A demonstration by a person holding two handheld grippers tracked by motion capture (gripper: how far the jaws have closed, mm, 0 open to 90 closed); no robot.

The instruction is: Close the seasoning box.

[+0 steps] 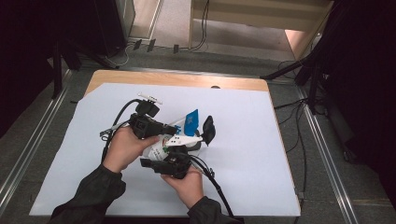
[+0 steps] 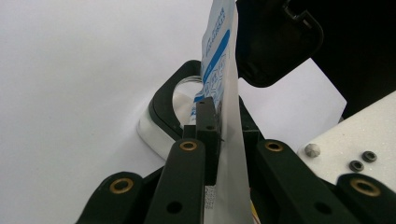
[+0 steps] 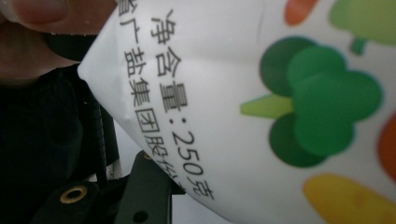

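A white sheet covers the tabletop. The left tongs are clamped on the upper edge of a white pouch, and the right tongs grip its lower end; a black-rimmed container sits just beyond the left tongs.

Even overhead light; white sheet on the table bright, surroundings beyond its edges dark. Soft shadows. Right gripper view: bag close, slightly blurred.
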